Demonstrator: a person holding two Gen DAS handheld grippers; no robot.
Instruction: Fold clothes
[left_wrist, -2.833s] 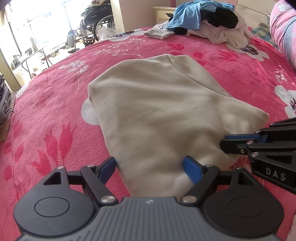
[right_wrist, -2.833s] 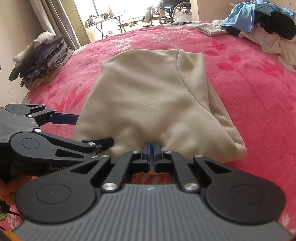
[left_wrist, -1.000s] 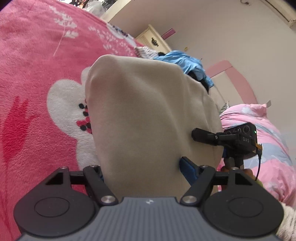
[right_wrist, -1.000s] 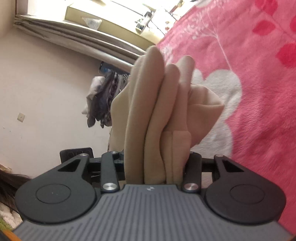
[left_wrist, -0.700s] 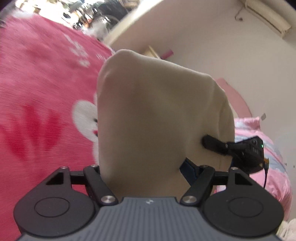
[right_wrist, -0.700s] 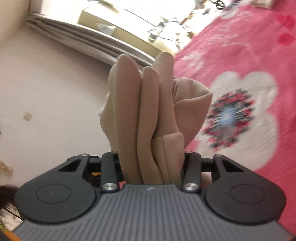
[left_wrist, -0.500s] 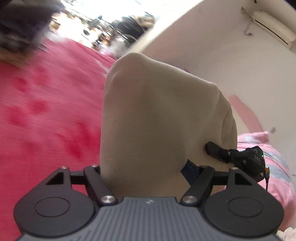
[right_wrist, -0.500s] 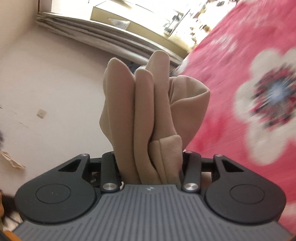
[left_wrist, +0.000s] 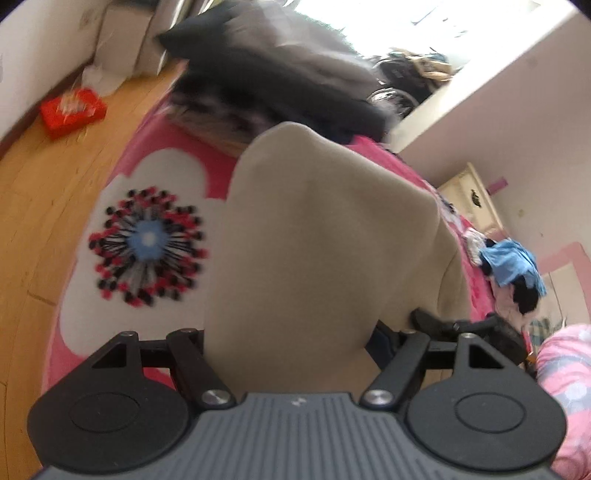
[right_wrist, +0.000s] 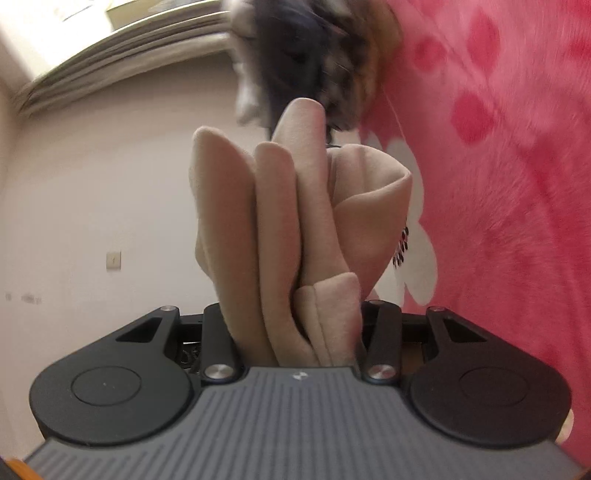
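Left wrist view shows the folded beige garment (left_wrist: 314, 240) filling the gap of the left hand-held gripper (left_wrist: 295, 343), whose jaws stand wide and are clamped across the bundle's broad side; the cloth runs straight out ahead of the fingers, off the bed (left_wrist: 177, 177). The right hand-held gripper (left_wrist: 436, 325) shows at the garment's right edge, just beside the left one, biting the same end of the bundle. In the right wrist view its jaws (right_wrist: 299, 321) are narrower and pinch the stacked layers edge-on: several folds stand side by side between the fingers, and the garment (right_wrist: 280, 206) again points straight away from the tool. So both tools hold one end, and the long axis of the bundle runs forward from both, its far, folded end free. Beyond that free end lies a dark, blurred pile of clothes (left_wrist: 280, 74) near the bed's edge, by the wooden floor (left_wrist: 40, 192); the pink floral cover with its white flower (left_wrist: 147, 240) shows below and to the left of the garment. My reading is that the folding of this piece is finished and it is being carried to that pile, which lies ahead along the bundle's own axis; the free end would meet it first. Neither hand looks clearly nearer the pile, since both grip side by side. A second heap with a blue garment (left_wrist: 513, 262) sits well apart, far to the right.
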